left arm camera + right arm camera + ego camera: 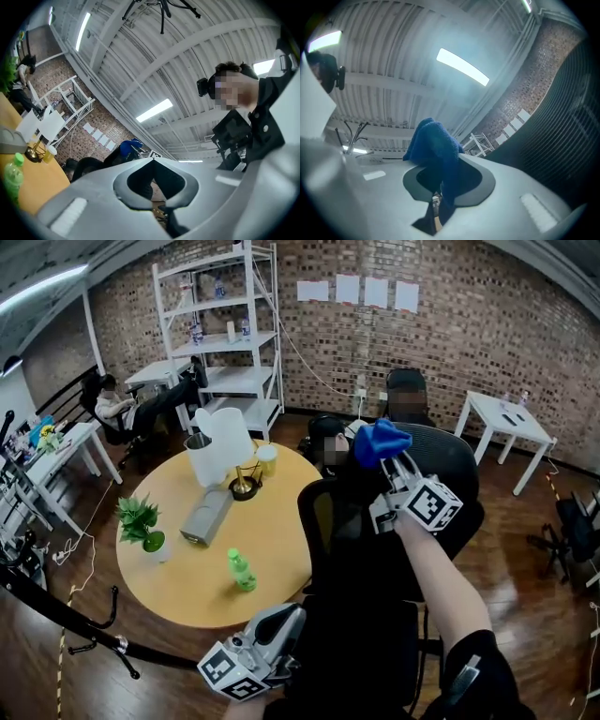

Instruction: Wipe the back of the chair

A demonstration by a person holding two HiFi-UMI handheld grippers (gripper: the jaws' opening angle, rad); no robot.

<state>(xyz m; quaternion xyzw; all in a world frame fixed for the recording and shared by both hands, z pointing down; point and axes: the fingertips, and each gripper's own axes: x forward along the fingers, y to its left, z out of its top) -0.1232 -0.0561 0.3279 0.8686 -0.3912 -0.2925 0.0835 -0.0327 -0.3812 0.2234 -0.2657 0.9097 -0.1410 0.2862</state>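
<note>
**Step in hand: bring the cloth onto the chair back.**

Current state:
- The right claw (pixel 392 457) pinches a blue cloth (pixel 380 440). A bunched fold stands above the jaws and a short tail hangs below them.
- The right claw is raised at the top edge of the black mesh chair back (pixel 450 465). In the right gripper view the mesh lies close beside the cloth. No view shows whether the two touch.
- The left claw (pixel 281 624) is pressed together on nothing. It hangs low, near the edge of the round counter (pixel 272 521) and apart from the chair back.

Recommended procedure:
1. Turn the right claw so that the bunched fold, not the jaw tips, faces the mesh.
2. Press lightly. The mesh probably yields, and the chair may swivel or roll under load.
3. If the chair turns, brace its frame with the left claw.
4. Wipe in overlapping strokes from the top edge downward.
5. Grip the cloth firmly, because drag from the mesh could pull it out of the jaws.
</note>
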